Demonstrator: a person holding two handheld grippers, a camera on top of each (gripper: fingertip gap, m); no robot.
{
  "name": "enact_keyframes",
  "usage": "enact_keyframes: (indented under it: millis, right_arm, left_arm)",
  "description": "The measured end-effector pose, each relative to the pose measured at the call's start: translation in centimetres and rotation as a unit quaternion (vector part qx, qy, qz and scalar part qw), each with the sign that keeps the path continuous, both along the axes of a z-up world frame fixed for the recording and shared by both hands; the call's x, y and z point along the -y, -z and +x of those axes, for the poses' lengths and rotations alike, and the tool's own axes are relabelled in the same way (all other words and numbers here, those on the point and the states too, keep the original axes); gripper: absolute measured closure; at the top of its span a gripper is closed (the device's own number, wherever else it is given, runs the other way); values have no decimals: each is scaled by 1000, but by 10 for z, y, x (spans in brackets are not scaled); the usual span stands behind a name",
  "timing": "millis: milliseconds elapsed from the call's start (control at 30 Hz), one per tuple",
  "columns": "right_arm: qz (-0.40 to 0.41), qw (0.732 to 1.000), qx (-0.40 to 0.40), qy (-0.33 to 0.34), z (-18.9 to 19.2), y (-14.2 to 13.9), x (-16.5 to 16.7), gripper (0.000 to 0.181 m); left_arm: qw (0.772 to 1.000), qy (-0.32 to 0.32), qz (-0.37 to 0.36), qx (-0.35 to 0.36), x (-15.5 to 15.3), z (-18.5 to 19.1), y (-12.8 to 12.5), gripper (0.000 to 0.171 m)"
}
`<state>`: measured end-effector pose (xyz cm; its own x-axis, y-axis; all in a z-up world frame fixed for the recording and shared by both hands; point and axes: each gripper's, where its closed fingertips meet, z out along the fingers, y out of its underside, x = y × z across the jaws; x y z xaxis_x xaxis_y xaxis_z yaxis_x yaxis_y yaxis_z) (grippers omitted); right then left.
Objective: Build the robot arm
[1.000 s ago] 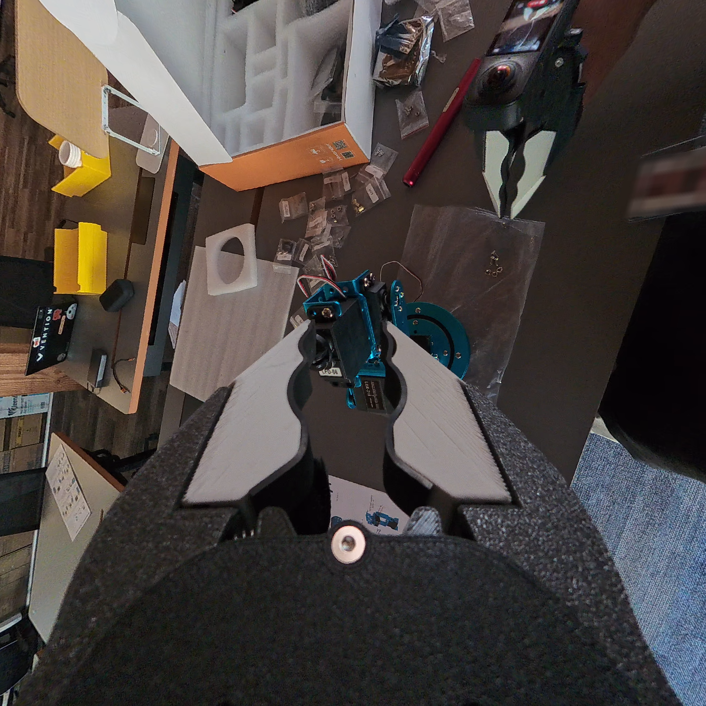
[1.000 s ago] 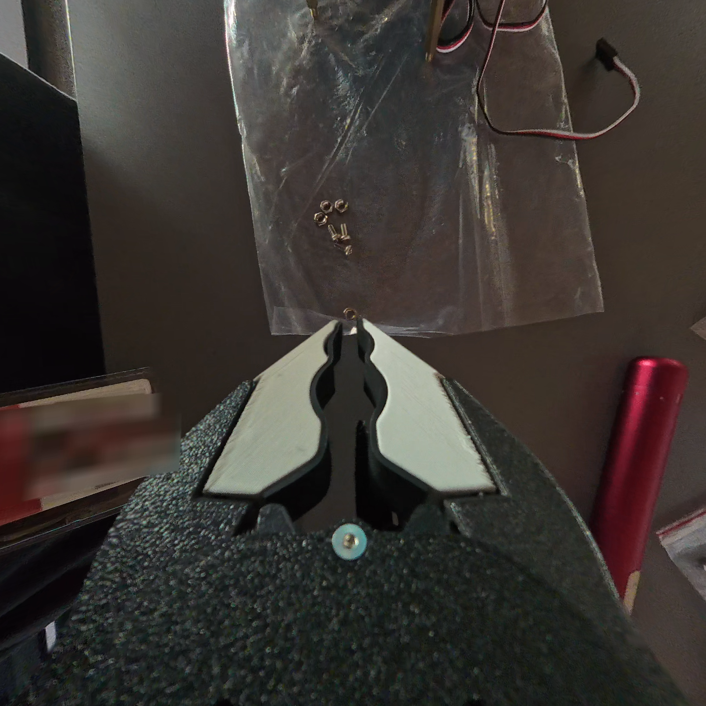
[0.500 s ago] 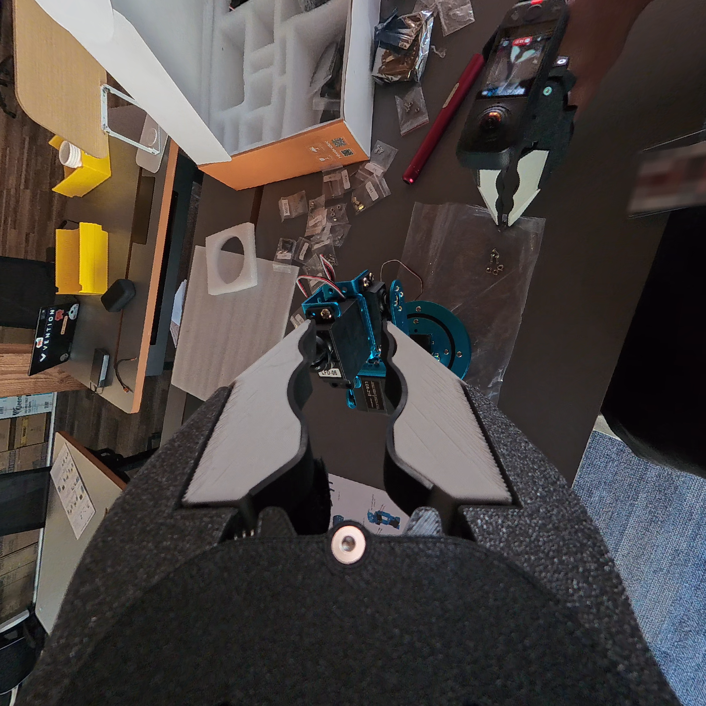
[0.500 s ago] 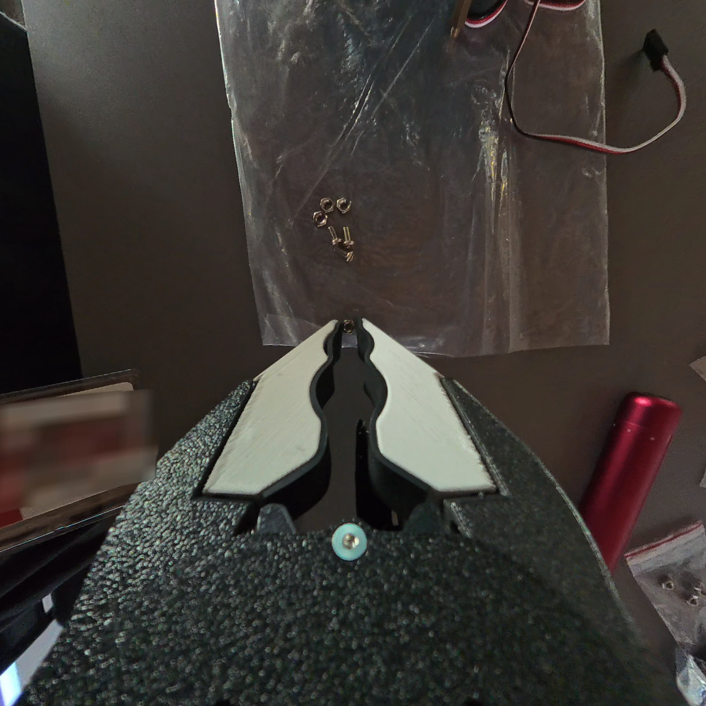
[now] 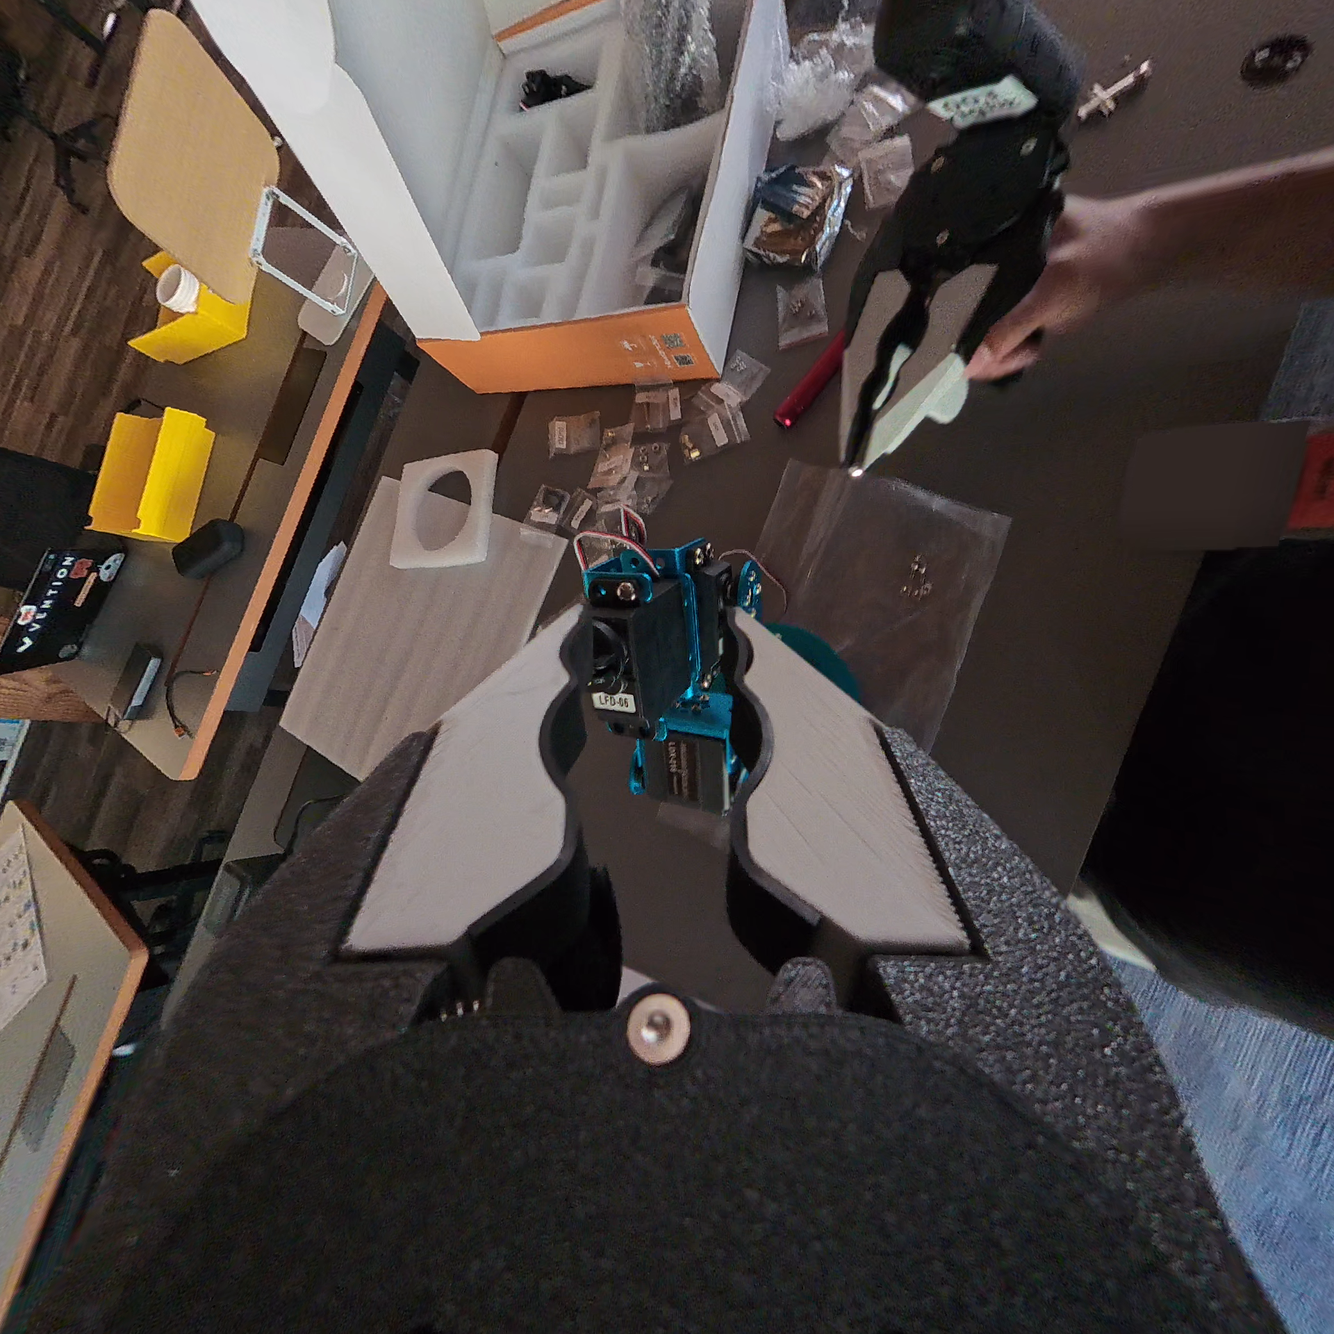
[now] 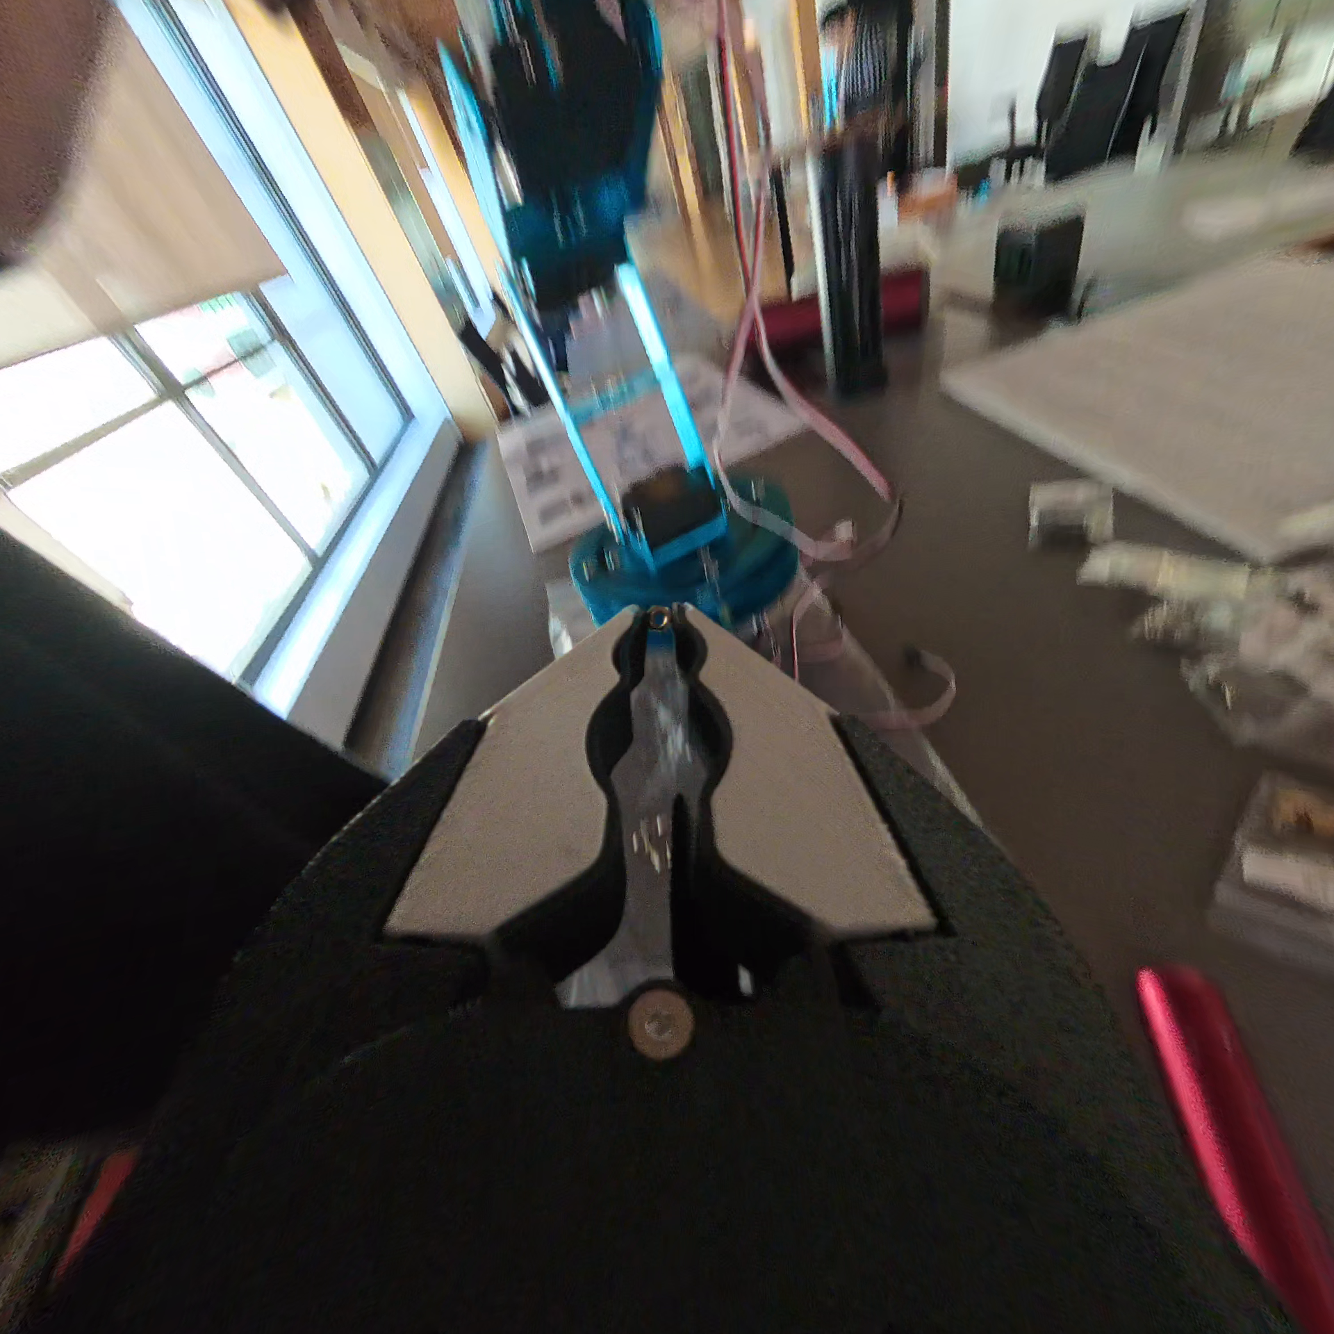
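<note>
My left gripper [image 5: 657, 635] is shut on a blue metal servo arm [image 5: 671, 650] with black servos and holds it upright over its round blue base. My right gripper [image 6: 658, 613] is shut on a small metal nut [image 6: 657, 618] pinched at its tips. It points at the arm's base [image 6: 686, 570], and the arm [image 6: 635, 433] stands blurred just beyond. In the left wrist view the right gripper [image 5: 859, 462] hangs over the far edge of a clear plastic sheet [image 5: 830, 548]. Loose nuts and screws [image 5: 915, 577] lie on that sheet.
An open orange and white box with foam inserts [image 5: 577, 180] stands at the back. Small bags of hardware [image 5: 650, 447], a foam block with a hole [image 5: 440, 512], a foam sheet [image 5: 419, 650] and a red tool [image 5: 808, 390] lie on the dark table [image 5: 1047, 722]. Blue carpet [image 5: 1241, 1083] lies beyond its right edge. Tip to tip, the grippers are about 20 cm apart.
My right gripper has lifted off the plastic sheet with the nut and swung from looking down to facing the blue arm. My left gripper has kept its hold, barely moving.
</note>
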<state>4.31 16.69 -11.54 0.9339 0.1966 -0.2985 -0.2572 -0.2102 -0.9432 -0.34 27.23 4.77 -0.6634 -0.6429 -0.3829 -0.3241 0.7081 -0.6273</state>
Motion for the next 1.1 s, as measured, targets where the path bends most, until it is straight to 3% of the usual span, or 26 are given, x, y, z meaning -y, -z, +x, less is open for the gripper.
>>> enact_keyframes:
  millis: [200, 367, 633, 900, 1100]
  right_arm:
    - [187, 982, -10, -13, -3, -98, -47, 175]
    - [257, 965, 15, -37, -12, -150, -77, 175]
    - [246, 965, 71, -60, -28, -156, -110, 175]
    - [252, 961, 94, -65, -30, -154, -114, 176]
    - [252, 953, 161, -50, -31, -154, -114, 177]
  left_arm:
    - [999, -24, -24, 19, 12, 1, 4, 134]
    - [999, -38, 14, 14, 11, 2, 17, 131]
    - [999, -31, 36, 17, 11, 2, 20, 130]
    - [999, -24, 34, 17, 10, 1, 20, 129]
    - [999, -14, 38, 11, 10, 1, 20, 131]
